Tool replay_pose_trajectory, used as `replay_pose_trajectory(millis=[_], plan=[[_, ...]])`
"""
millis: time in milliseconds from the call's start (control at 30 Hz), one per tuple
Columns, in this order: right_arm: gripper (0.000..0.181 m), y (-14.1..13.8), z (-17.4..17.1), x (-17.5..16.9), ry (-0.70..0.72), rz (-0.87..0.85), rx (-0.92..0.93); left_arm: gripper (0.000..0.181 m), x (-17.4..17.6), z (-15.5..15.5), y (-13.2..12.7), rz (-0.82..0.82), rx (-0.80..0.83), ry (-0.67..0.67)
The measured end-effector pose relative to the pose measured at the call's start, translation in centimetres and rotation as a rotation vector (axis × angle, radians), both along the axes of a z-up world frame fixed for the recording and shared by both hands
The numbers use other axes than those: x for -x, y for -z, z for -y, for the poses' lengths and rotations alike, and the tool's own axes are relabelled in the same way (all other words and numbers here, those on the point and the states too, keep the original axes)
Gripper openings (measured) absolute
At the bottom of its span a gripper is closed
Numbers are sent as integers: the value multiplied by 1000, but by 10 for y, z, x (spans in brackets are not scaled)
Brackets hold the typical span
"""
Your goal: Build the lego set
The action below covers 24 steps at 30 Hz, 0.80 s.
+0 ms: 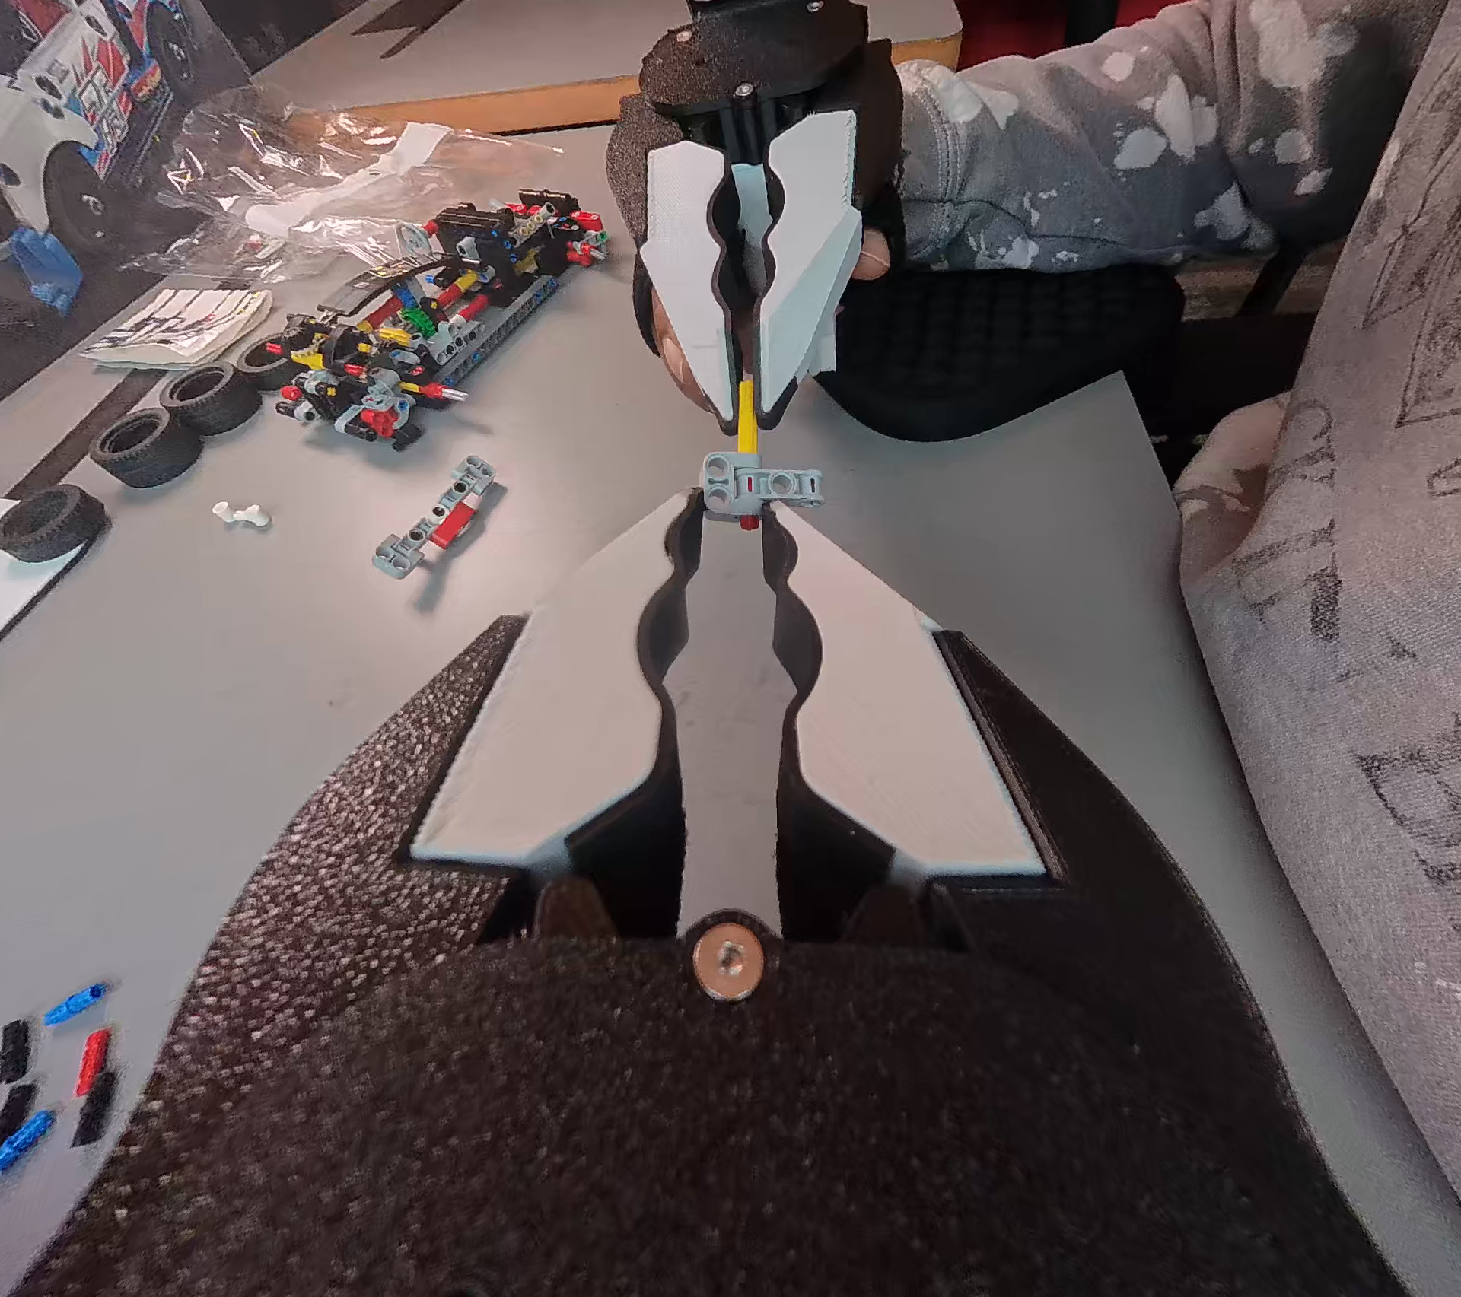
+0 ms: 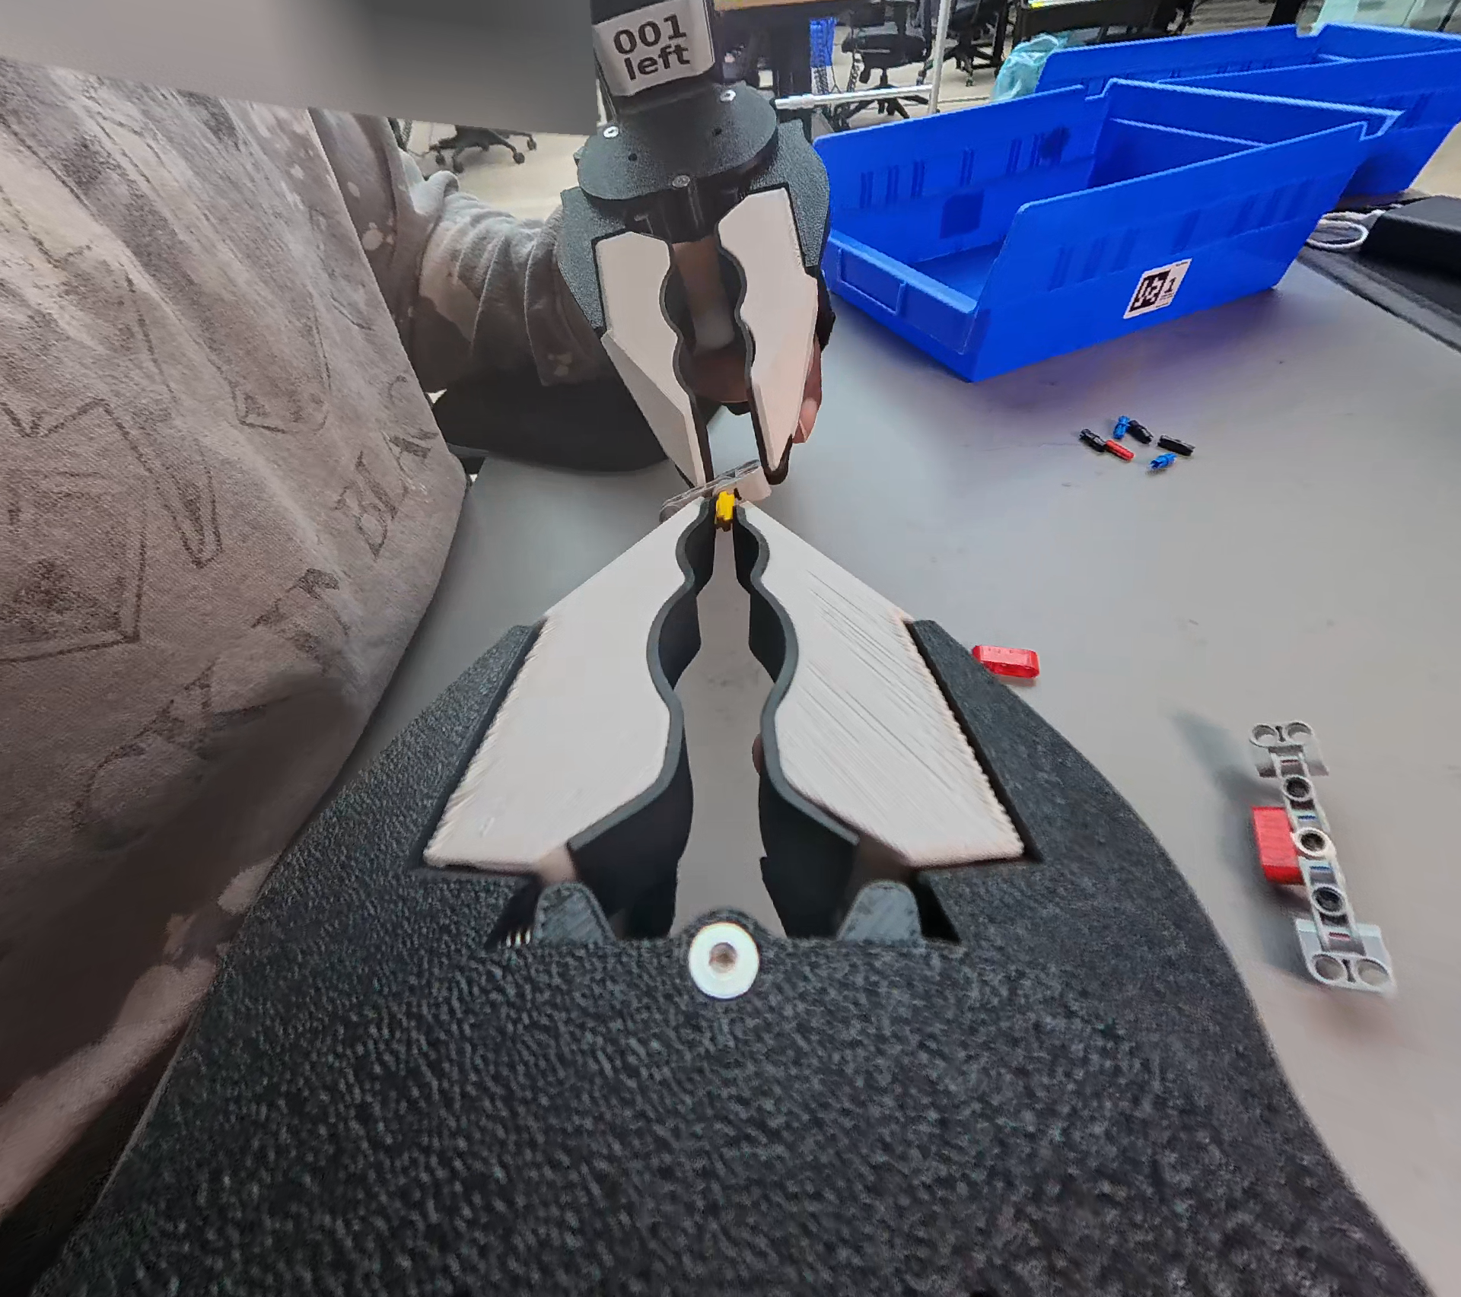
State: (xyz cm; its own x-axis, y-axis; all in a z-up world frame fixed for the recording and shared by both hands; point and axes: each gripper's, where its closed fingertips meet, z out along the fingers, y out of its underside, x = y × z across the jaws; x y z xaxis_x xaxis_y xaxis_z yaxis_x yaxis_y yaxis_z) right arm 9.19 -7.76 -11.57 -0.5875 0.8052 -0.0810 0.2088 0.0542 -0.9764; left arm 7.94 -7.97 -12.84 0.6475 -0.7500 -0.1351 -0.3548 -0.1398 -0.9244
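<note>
My left gripper (image 1: 731,504) is shut on a small grey connector piece (image 1: 759,484) with a red pin under it, held above the grey table (image 1: 237,666). My right gripper (image 1: 743,425) faces it from the far side, shut on a yellow axle (image 1: 746,425) whose end meets the grey piece. In the right wrist view my right gripper (image 2: 721,518) pinches the yellow axle (image 2: 722,511), and the left gripper (image 2: 739,473) holds the grey piece (image 2: 715,488) just beyond. A partly built car chassis (image 1: 443,311) lies at the far left.
A grey beam assembly with a red part (image 1: 439,518) (image 2: 1312,856) lies loose on the table. Several black tyres (image 1: 146,445), a sticker sheet (image 1: 186,326) and plastic bags (image 1: 316,184) sit left. Small pins (image 2: 1134,443), a red piece (image 2: 1006,662) and blue bins (image 2: 1107,216) are right. Only a small space, under 4 cm, lies between the two pairs of fingers.
</note>
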Motion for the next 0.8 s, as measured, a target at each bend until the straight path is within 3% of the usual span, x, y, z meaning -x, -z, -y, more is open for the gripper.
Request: replay_pose_trajectory(millis=[500,533,567,667,800], plan=[[0,-13,17,6,-28,-61,43,12,-11,6,2,70,48,42],[1,-13,22,6,-51,-59,38,0,-11,4,-1,83,39,31],[1,-12,25,7,-53,-57,18,0,-10,3,-3,74,28,32],[0,-21,14,4,-23,-85,55,0,-10,5,-13,82,9,59],[0,-27,3,0,-13,-97,136,2,-2,0,1,129,101,19]])
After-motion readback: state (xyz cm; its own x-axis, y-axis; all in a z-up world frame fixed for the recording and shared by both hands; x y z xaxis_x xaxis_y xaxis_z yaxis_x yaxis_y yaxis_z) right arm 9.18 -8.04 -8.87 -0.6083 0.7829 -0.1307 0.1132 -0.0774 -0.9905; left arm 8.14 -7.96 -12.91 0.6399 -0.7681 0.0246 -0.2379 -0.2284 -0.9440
